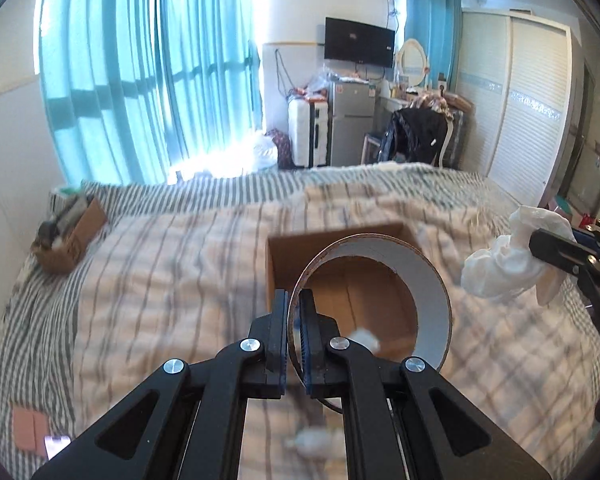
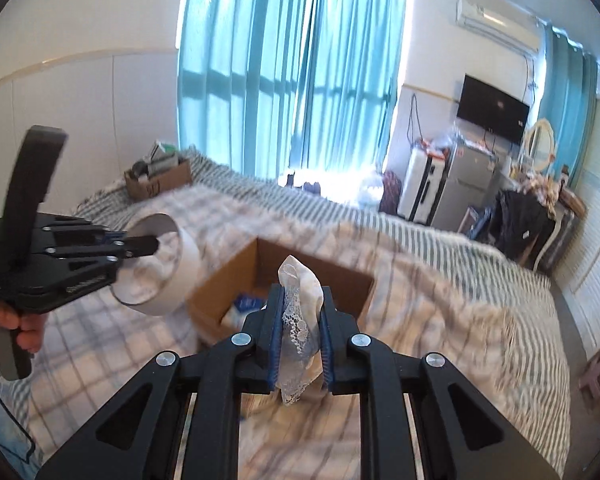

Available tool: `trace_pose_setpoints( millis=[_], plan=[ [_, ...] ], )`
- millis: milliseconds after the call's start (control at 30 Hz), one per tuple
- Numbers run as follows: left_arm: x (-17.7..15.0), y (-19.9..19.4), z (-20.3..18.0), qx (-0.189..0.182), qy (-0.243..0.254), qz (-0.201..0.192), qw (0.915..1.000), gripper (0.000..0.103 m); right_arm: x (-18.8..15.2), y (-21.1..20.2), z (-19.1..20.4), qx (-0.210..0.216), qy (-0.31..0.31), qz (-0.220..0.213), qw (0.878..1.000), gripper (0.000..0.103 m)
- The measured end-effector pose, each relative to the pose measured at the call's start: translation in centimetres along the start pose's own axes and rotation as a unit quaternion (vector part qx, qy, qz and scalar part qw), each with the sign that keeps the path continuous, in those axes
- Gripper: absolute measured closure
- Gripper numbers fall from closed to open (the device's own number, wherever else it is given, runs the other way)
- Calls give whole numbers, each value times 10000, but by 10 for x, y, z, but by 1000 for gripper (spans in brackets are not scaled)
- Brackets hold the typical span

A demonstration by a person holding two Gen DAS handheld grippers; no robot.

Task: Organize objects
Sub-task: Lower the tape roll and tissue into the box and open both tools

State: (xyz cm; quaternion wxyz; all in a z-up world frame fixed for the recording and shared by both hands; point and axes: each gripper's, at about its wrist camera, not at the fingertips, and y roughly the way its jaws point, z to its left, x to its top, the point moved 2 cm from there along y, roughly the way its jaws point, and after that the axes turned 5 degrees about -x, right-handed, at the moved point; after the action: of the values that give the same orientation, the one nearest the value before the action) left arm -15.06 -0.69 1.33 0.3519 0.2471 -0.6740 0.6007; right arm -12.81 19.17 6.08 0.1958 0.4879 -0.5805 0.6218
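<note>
My left gripper [image 1: 294, 300] is shut on the wall of a wide tape roll [image 1: 432, 296] with a white inside, held above the bed. Through the ring I see an open cardboard box [image 1: 284, 256] on the striped quilt. My right gripper [image 2: 302, 296] is shut on a white lace cloth [image 2: 300, 320] and hovers just in front of the same box [image 2: 228, 280], which holds a blue-and-white item [image 2: 248, 304]. In the right wrist view the left gripper [image 2: 140, 246] holds the roll [image 2: 180, 276] left of the box. In the left wrist view the cloth [image 1: 500, 268] hangs at the right.
A second cardboard box [image 1: 72, 240] with items sits at the far left of the bed [image 1: 160, 280], near the wall. A white scrap [image 1: 312, 440] lies on the quilt below my left gripper. Beyond the bed stand a suitcase [image 1: 308, 136], a fridge and a wardrobe.
</note>
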Motion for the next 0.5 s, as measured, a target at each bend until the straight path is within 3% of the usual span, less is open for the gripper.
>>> trace_pose_setpoints(
  millis=[233,367,500],
  plan=[
    [53,43,-5,-32,221,-131,9997,98,46,42,-12,-12,-72,-137,9999,88],
    [60,77,-7,-53,288,-28,9996,98,55,77,-21,-15,-35,-28,10000,88],
    [44,119,0,-184,167,298,9992,98,40,124,-27,77,120,289,9995,88]
  ],
)
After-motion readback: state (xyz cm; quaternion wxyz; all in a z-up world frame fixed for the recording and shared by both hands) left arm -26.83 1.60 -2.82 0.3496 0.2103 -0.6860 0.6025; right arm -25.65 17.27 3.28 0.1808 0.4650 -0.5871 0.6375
